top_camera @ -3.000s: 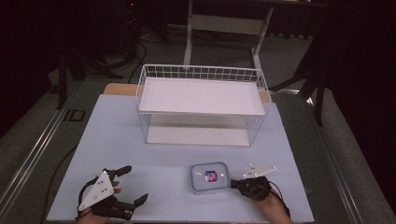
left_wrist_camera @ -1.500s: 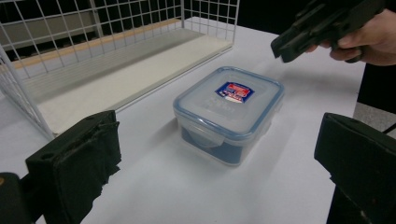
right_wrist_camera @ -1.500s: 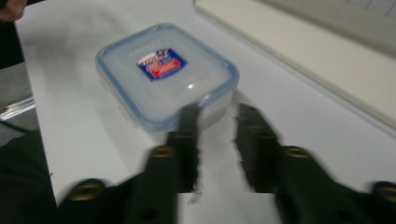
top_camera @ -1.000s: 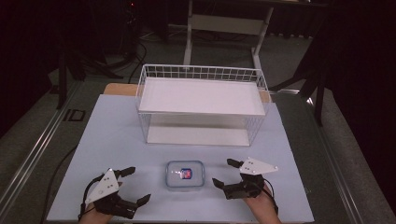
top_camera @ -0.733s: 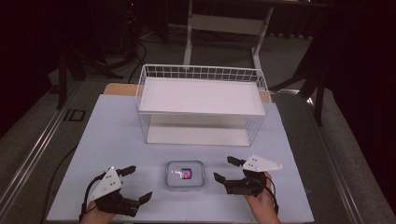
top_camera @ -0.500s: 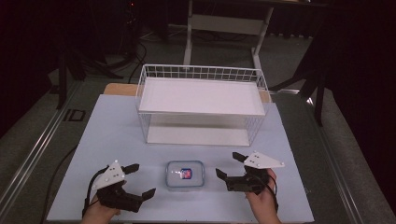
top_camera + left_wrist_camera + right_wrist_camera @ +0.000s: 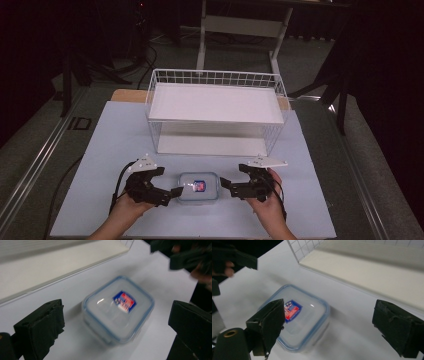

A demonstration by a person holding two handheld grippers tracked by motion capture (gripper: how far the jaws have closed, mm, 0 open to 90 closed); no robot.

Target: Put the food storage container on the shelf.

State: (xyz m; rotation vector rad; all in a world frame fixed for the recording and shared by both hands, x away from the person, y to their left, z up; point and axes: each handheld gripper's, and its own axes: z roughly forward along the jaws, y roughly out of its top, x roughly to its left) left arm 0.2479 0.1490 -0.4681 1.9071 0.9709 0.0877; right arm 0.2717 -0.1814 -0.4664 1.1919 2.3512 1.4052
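A clear plastic box (image 7: 199,187) with a blue-rimmed lid and a red and blue label sits near the table's front edge. My left gripper (image 7: 167,181) hangs just left of it, open, with one jaw tip close to the box's side. My right gripper (image 7: 232,175) is just right of the box, also open. In the left gripper view the box (image 7: 118,310) lies between and beyond the wide-apart jaws of my left gripper (image 7: 117,315). The right gripper view shows the box (image 7: 297,317) low and left, partly behind the left jaw of my right gripper (image 7: 333,322).
A white wire rack (image 7: 215,77) with an upper and a lower white shelf stands behind the box at mid-table. The pale table top (image 7: 115,135) spreads to both sides. A metal rail (image 7: 35,165) runs along the left, and desk legs stand behind.
Three seconds ago the box lay farther right at my right gripper; it now sits left of there. Over the last second both grippers have closed in on its sides.
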